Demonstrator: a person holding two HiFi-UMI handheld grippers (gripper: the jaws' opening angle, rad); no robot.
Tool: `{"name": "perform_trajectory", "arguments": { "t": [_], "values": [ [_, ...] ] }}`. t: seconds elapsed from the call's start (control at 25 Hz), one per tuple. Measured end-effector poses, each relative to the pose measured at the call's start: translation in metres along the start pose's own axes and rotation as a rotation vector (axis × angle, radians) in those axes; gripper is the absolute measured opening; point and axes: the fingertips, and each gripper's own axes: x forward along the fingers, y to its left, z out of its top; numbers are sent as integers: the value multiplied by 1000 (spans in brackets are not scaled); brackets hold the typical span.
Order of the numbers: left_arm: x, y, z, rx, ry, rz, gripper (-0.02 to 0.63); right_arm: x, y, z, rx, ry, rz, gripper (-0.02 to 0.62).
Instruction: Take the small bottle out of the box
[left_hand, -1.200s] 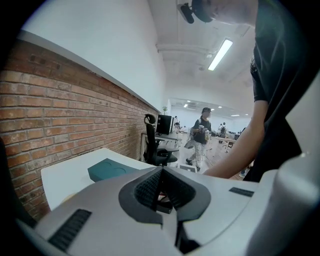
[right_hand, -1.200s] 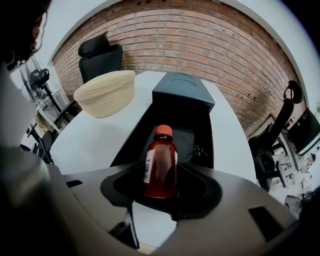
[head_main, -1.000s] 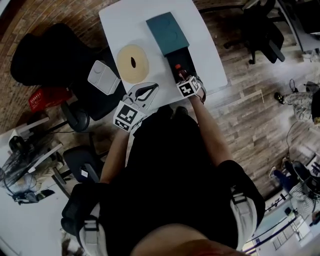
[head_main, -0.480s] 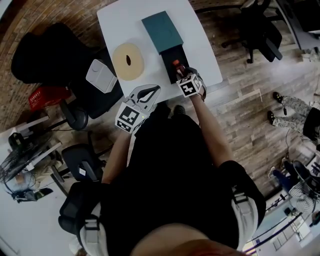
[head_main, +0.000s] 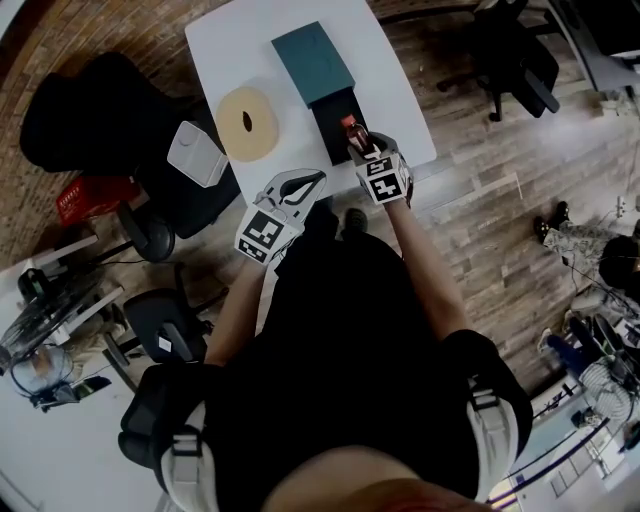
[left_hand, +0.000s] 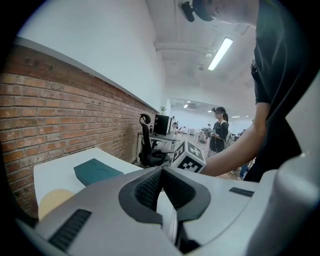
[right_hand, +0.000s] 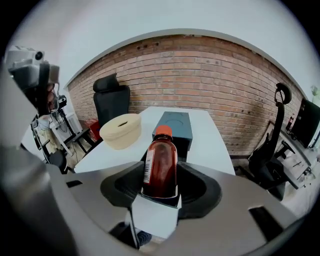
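Note:
A small brown bottle with an orange cap stands upright between the jaws of my right gripper, which is shut on its lower body. In the head view the small bottle and right gripper hang over the dark open tray of the teal box on the white table. My left gripper sits at the table's near edge, left of the box. In the left gripper view its pads meet with nothing between them.
A cream round container lies on the table left of the box. A light grey square thing rests on a black chair beside the table. Another office chair stands to the right on the wooden floor.
My right gripper has risen a little with the bottle, which now stands higher over the tray. The left gripper has hardly moved.

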Motion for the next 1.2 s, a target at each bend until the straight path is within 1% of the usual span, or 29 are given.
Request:
{"name": "perform_trajectory", "arguments": {
  "t": [0.16,0.44,0.64,0.8,1.08,1.2],
  "values": [
    [4,-7,2,3,-1,-3,20,-18,-2,9,-38,-51,-1,201],
    [10,-18,2,10,12,18,20,-42,-3,11,-64,-107,18,201],
    [12,-27,9,24,-10,40,20,-65,-1,18,-82,-170,31,201],
    [14,-40,8,13,0,50,20,-81,3,19,-99,-190,52,201],
    [15,-60,9,21,-19,85,20,-108,6,15,-127,-244,66,201],
    [16,-71,7,20,-12,97,20,-120,8,10,-146,-261,74,201]
  ]
}}
